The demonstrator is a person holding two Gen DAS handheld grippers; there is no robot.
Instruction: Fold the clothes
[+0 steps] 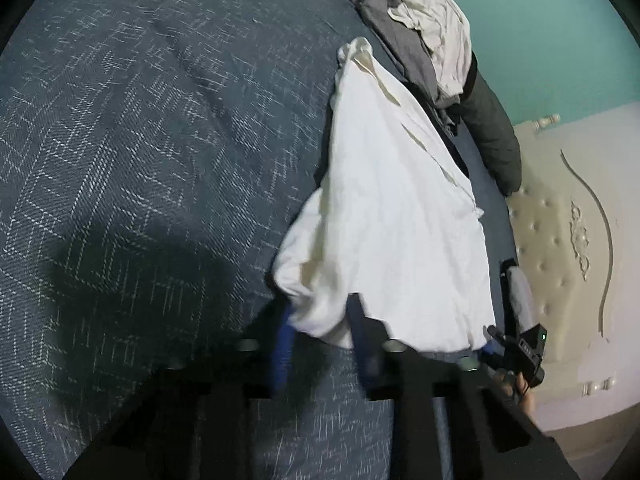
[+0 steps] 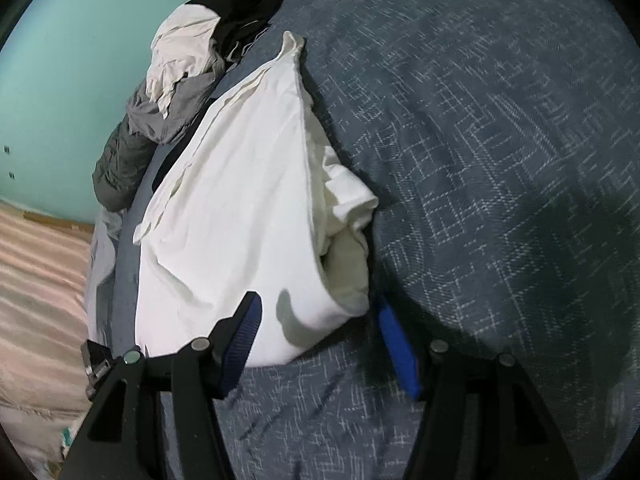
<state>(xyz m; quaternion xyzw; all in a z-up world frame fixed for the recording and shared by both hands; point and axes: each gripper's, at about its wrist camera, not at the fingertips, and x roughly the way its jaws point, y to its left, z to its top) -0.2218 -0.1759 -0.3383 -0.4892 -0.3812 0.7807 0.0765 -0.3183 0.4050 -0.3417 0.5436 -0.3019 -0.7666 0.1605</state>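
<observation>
A white garment (image 1: 396,216) lies stretched along the edge of a bed covered in a blue patterned bedspread (image 1: 140,140). At the garment's near end, the left claw (image 1: 324,320) has its blue fingers pinched on a bunched corner of the hem. The right claw (image 2: 320,320) stands wide open, straddling the near hem without gripping. Beyond the garment's far end sits a pile of clothes (image 2: 188,76).

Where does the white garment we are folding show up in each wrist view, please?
Left wrist: the white garment lies right of centre, its near edge at the left gripper.
Right wrist: it lies left of centre, its near edge between the fingers of the right gripper.
Shared landmark: the heap of clothes beyond its far end.
</observation>
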